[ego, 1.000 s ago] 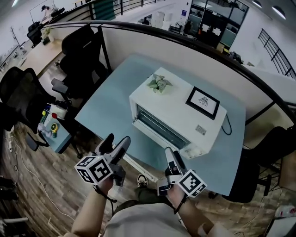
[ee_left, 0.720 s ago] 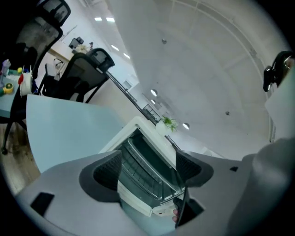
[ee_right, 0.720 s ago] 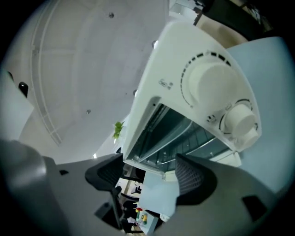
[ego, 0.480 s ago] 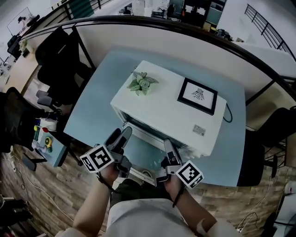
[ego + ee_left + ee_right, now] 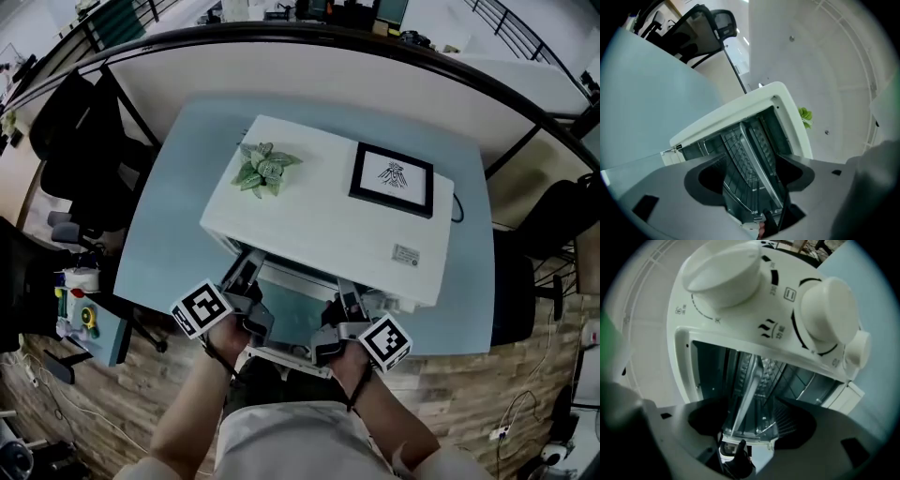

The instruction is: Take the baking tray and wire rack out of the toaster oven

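Observation:
The white toaster oven (image 5: 328, 225) stands on the light blue table (image 5: 169, 225) with its glass door (image 5: 291, 305) folded down toward me. Both grippers reach into its mouth: the left gripper (image 5: 246, 275) at the left side, the right gripper (image 5: 349, 298) at the right. In the left gripper view the metal baking tray's rim (image 5: 754, 159) and the wire rack (image 5: 736, 150) run between the jaws of the left gripper (image 5: 752, 173), which are closing without touching. The right gripper (image 5: 752, 420) also straddles the tray's rim (image 5: 747, 390), closing, with gaps on both sides.
A small green plant (image 5: 262, 169) and a framed picture (image 5: 392, 178) sit on the oven's top. Three white knobs (image 5: 825, 315) line the oven's right end. Black office chairs (image 5: 75, 141) and a small side table (image 5: 80, 314) stand left of the table.
Both grippers have moved forward and down from in front of the table into the oven's open mouth. The head view has shifted to look over the oven.

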Action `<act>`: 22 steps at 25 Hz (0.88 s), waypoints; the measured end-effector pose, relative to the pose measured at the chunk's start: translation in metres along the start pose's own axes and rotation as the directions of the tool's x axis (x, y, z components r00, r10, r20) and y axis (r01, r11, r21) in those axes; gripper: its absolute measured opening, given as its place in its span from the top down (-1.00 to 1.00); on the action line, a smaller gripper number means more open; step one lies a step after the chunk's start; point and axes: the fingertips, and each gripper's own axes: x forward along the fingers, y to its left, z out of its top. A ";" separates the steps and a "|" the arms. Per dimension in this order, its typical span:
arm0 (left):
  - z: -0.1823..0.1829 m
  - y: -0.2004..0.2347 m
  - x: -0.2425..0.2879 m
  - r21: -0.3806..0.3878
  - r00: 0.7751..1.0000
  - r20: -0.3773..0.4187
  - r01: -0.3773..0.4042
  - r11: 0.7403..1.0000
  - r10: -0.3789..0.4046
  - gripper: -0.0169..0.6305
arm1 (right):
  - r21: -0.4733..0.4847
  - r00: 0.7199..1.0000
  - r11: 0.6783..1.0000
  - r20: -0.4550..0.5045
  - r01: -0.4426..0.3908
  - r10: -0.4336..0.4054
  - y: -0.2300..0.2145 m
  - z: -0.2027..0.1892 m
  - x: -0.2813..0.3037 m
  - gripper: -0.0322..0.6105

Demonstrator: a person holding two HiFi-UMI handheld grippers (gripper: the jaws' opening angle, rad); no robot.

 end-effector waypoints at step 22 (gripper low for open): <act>0.016 0.011 0.059 -0.177 0.972 -0.023 0.228 0.958 -0.235 0.36 | 0.041 0.944 0.995 0.323 -0.086 0.068 -0.009 0.040 0.015 0.34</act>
